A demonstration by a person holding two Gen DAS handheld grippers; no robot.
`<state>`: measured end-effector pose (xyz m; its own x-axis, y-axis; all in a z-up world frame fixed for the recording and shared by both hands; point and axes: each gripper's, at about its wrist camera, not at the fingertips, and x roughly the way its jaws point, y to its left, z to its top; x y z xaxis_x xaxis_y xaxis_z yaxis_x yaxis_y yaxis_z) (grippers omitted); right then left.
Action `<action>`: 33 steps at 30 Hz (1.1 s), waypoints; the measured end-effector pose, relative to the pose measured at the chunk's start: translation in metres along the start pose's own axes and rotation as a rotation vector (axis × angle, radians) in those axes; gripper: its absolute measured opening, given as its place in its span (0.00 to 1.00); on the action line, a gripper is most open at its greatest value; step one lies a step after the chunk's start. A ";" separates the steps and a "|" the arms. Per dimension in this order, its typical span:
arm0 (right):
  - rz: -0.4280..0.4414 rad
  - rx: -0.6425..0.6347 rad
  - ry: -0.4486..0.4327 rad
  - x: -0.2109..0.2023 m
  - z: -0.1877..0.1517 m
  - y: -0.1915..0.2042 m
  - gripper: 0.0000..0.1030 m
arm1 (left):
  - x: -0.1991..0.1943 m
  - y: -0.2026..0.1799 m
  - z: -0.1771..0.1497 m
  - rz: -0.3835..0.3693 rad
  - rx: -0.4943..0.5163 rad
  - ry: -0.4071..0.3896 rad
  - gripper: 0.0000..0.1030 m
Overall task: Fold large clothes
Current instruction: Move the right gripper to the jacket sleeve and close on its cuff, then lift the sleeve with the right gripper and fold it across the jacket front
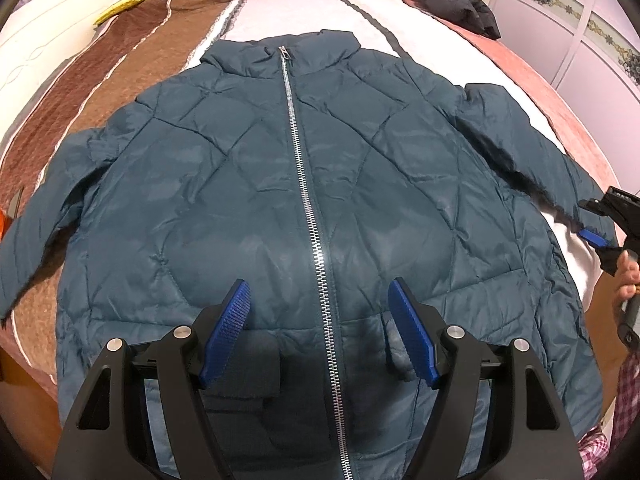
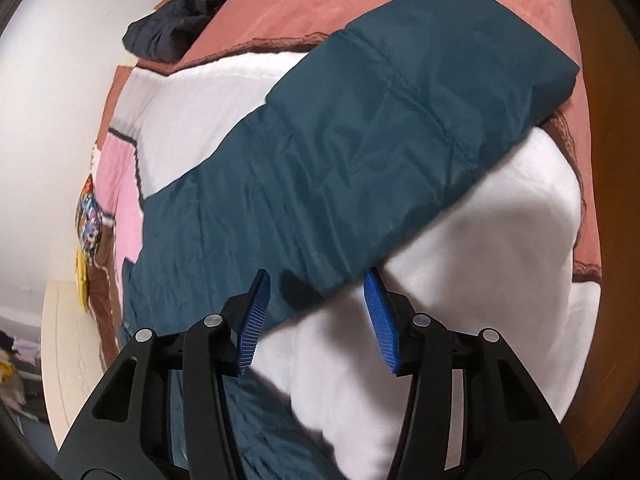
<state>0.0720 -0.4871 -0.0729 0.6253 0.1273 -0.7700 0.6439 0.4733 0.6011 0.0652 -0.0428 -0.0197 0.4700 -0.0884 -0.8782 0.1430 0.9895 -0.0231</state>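
The jacket (image 1: 304, 184) lies zipped and flat on the bed (image 1: 532, 92), ready for folding. The left gripper (image 1: 320, 320) hovers above its hem, jaws spread and empty. The right gripper (image 2: 316, 312), jaws apart, straddles the sleeve (image 2: 360, 152) edge, likely to fold it inward.

- Bright, even indoor light; soft sheen on the jacket (image 1: 320, 184).
- Soft shadow falls on the white bedding (image 2: 500, 240).
- Fisheye bends edges; corners go black; right view is slightly blurred.
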 end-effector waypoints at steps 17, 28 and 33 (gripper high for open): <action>-0.114 -0.411 -0.361 -0.042 0.001 0.089 0.09 | 0.002 0.007 0.000 -0.013 -0.024 -0.006 0.68; 0.116 -1.168 -0.454 -0.056 -0.131 0.256 0.09 | -0.013 0.059 -0.001 0.014 -0.153 -0.071 0.68; 0.225 -1.397 -0.299 -0.009 -0.226 0.294 0.09 | -0.018 0.090 -0.009 0.038 -0.225 -0.088 0.68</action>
<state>0.1558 -0.1518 0.0625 0.8332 0.2115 -0.5109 -0.3181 0.9391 -0.1300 0.0617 0.0486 -0.0104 0.5467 -0.0508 -0.8358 -0.0693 0.9920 -0.1056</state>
